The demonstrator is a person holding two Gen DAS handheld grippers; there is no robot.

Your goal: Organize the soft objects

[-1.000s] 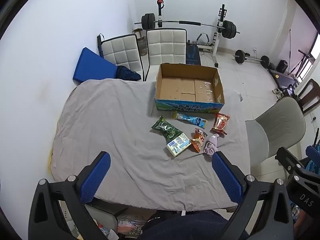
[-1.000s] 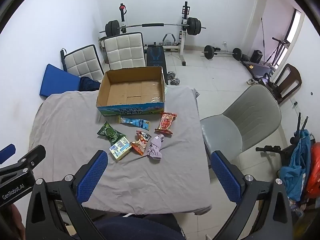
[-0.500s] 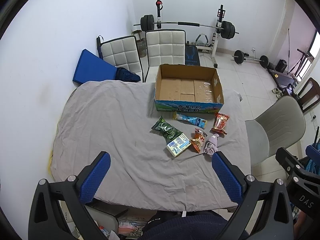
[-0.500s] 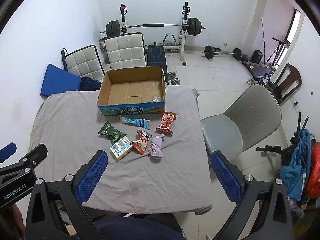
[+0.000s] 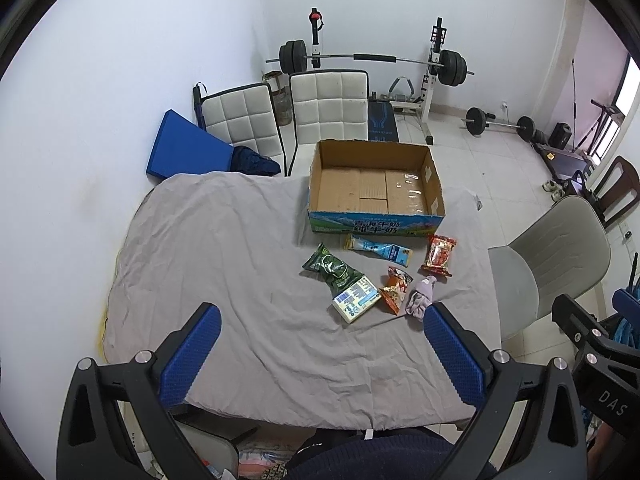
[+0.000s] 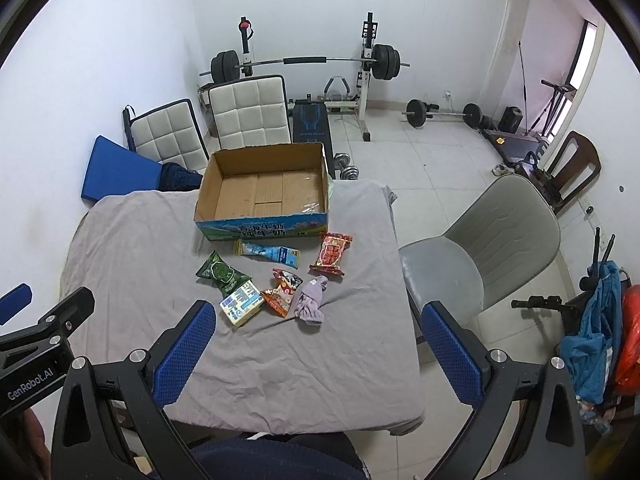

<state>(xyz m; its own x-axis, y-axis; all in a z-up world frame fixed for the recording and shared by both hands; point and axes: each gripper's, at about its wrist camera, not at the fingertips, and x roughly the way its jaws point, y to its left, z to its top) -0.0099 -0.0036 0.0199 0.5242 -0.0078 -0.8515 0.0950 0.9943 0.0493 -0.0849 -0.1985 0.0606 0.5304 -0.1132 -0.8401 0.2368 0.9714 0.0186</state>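
An open empty cardboard box (image 5: 376, 188) (image 6: 264, 192) stands at the far side of the grey-clothed table (image 5: 224, 264) (image 6: 132, 240). In front of it lie a blue packet (image 5: 378, 249) (image 6: 270, 253), a red packet (image 5: 439, 255) (image 6: 332, 254), a green packet (image 5: 330, 267) (image 6: 220, 274), a white-blue pack (image 5: 357, 298) (image 6: 241, 304), an orange packet (image 5: 395, 289) (image 6: 282, 290) and a bunched lilac cloth (image 5: 420, 297) (image 6: 311, 300). My left gripper (image 5: 320, 352) and right gripper (image 6: 316, 348) are open and empty, held above the table's near edge, well short of the items.
A grey chair (image 5: 552, 264) (image 6: 480, 248) stands at the table's right side. Two white padded chairs (image 5: 280, 116) and a blue mat (image 5: 184, 148) are behind the table. A barbell rack (image 6: 312, 64) and weights are on the tiled floor beyond.
Both views have shifted very slightly; the items and box sit a touch lower in frame. Nothing on the table has moved and both grippers stay open.
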